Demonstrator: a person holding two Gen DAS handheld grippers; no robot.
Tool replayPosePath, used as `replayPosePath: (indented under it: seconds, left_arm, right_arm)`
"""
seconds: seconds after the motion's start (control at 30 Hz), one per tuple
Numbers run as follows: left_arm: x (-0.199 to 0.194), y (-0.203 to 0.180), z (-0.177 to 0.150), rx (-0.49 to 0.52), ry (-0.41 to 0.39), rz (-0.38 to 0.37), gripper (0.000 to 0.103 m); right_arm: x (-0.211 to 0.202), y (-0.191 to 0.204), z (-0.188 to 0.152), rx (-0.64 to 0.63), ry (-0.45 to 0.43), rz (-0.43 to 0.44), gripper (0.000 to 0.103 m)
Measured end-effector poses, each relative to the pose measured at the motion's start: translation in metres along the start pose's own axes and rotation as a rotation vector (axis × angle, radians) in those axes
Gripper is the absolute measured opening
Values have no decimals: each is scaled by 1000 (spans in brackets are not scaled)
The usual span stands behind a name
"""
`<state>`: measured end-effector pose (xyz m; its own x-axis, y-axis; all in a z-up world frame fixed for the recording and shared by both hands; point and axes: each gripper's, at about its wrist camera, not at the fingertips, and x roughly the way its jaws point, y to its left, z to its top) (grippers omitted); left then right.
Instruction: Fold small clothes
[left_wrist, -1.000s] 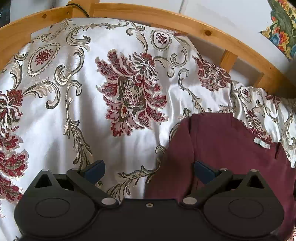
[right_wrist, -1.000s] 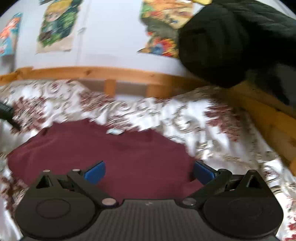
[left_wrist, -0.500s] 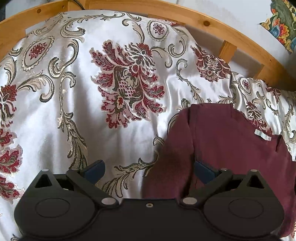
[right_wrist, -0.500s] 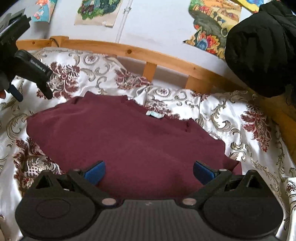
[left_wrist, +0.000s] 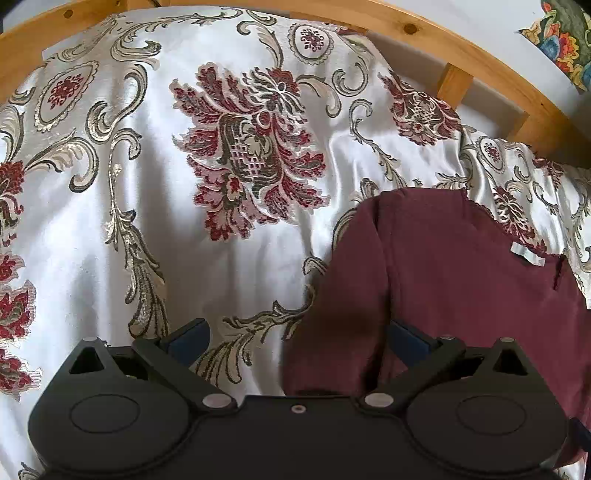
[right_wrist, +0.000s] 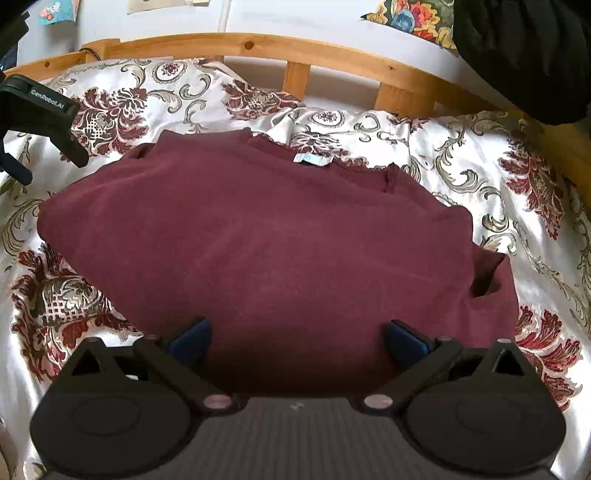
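The near hem of the garment (right_wrist: 280, 251) is hidden behind the right tool (right_wrist: 295, 338) body in the right wrist view. In the left wrist view, the garment's (left_wrist: 443, 280) right side is cut off by the frame edge, and its near edge is hidden by the left tool (left_wrist: 295, 338). The left tool (right_wrist: 40, 122) is cut off at the left edge of the right wrist view. Print on the label (right_wrist: 310, 159) is too small to read. A black object (right_wrist: 524, 48) at the upper right is cut off; its identity cannot be determined.

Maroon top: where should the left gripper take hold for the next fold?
Probably the top's folded left edge, coming in low from the bedspread side. That edge lies between the open left gripper's fingers, raised as a thick roll.
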<state>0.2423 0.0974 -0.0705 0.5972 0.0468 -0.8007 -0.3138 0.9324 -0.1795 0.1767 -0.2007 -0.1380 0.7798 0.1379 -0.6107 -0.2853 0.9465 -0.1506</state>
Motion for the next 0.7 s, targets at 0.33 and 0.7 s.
replayPosePath:
  seconds: [0.33,0.7]
  left_arm:
    - [-2,-4,-2,31,-4,-36,102]
    - [12,-28,-13,169,81,-44,102]
  right_arm:
    - [-1,1,-2,-24,-18,-6,103]
    - [-1,1,-3,-28,-20,-6,103]
